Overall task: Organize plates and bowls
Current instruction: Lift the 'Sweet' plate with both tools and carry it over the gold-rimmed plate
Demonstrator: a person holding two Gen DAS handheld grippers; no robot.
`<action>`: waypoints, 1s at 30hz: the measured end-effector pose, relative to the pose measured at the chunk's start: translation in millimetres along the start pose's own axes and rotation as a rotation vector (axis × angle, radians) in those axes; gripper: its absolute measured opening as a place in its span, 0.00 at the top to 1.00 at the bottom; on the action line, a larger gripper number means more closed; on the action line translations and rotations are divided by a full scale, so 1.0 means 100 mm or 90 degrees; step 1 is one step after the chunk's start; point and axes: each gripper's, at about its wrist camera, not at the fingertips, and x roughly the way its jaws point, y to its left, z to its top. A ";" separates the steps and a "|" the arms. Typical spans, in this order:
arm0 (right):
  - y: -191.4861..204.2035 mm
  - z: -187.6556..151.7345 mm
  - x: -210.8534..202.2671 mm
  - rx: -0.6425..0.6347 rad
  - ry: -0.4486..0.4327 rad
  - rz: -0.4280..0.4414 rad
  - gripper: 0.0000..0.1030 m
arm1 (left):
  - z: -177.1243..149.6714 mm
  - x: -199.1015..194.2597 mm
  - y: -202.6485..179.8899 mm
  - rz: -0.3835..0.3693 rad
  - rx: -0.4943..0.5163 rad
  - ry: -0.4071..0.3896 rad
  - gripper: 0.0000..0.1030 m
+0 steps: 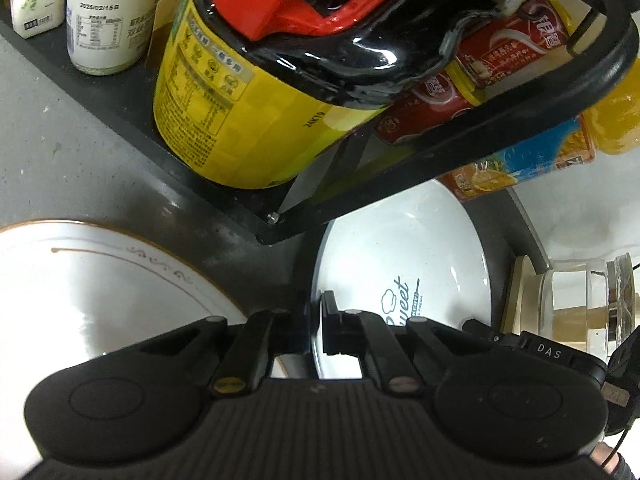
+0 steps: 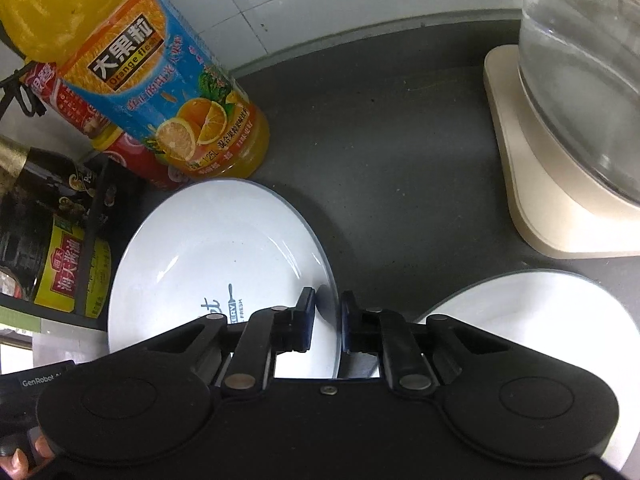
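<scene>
Dark grey stone surface carries the glazed white "Sweet"-lettered plate (stiff, slippery, breakable), its opposite rims pinched by left gripper and right gripper.

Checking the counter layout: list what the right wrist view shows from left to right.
Soy sauce bottle → orange juice bottle → printed white plate between the right gripper fingers → plain white plate → glass kettle on its beige base.

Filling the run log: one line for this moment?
left gripper: shut on printed plate rim | right gripper: shut on same rim | gold-trimmed plate: beside | countertop
</scene>
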 end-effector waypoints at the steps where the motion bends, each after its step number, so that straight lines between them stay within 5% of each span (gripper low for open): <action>1: 0.00 0.00 0.00 0.000 0.002 0.003 0.87 | 0.00 -0.02 0.01 -0.001 0.001 0.000 0.97; 30: 0.04 -0.36 -0.70 -0.023 -0.043 0.131 0.94 | -0.36 -0.86 0.10 -0.010 0.001 -0.067 0.97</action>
